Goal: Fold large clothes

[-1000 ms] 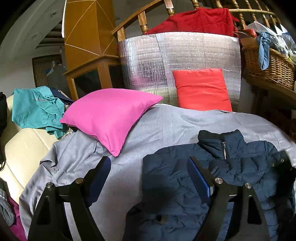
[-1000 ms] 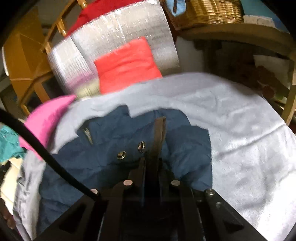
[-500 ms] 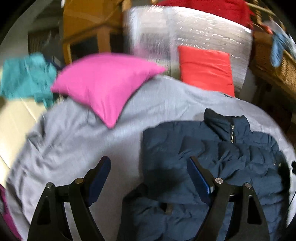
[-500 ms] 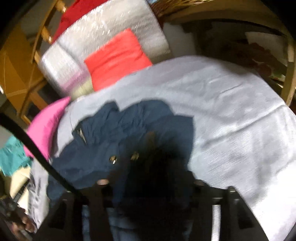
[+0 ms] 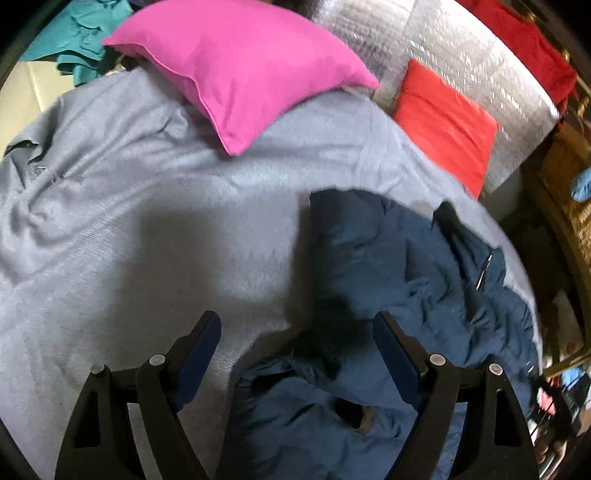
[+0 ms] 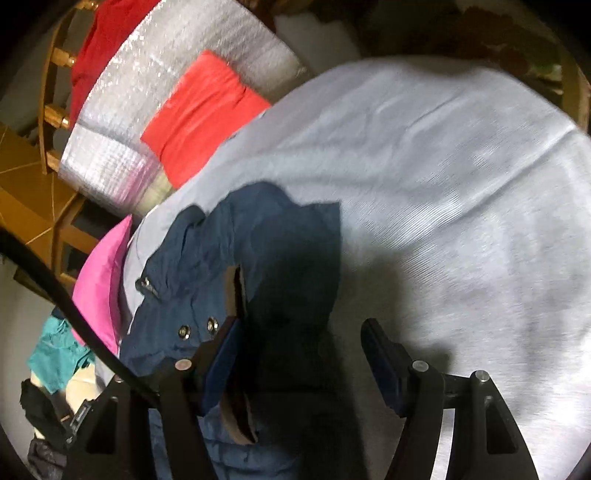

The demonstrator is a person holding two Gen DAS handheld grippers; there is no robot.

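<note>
A navy puffer jacket (image 5: 399, 266) lies crumpled on a grey sheet (image 5: 155, 229), collar and zip toward the far right. My left gripper (image 5: 297, 332) is open and empty, low over the jacket's near left edge. In the right wrist view the jacket (image 6: 266, 258) lies left of centre with its snap buttons (image 6: 197, 328) and brown-lined edge (image 6: 234, 295) showing. My right gripper (image 6: 299, 339) is open, its left finger (image 6: 221, 354) beside the brown-lined edge, the jacket under the gap.
A pink cushion (image 5: 240, 66) lies at the back of the sheet, a red cushion (image 5: 447, 122) against a silver foil mat (image 5: 480, 62). Teal clothes (image 5: 77, 33) lie at the far left. A wicker basket (image 5: 572, 192) and wooden rails stand to the right.
My right gripper has opened and let go of the jacket's brown-lined edge. Both grippers have tilted down and moved closer over the jacket.
</note>
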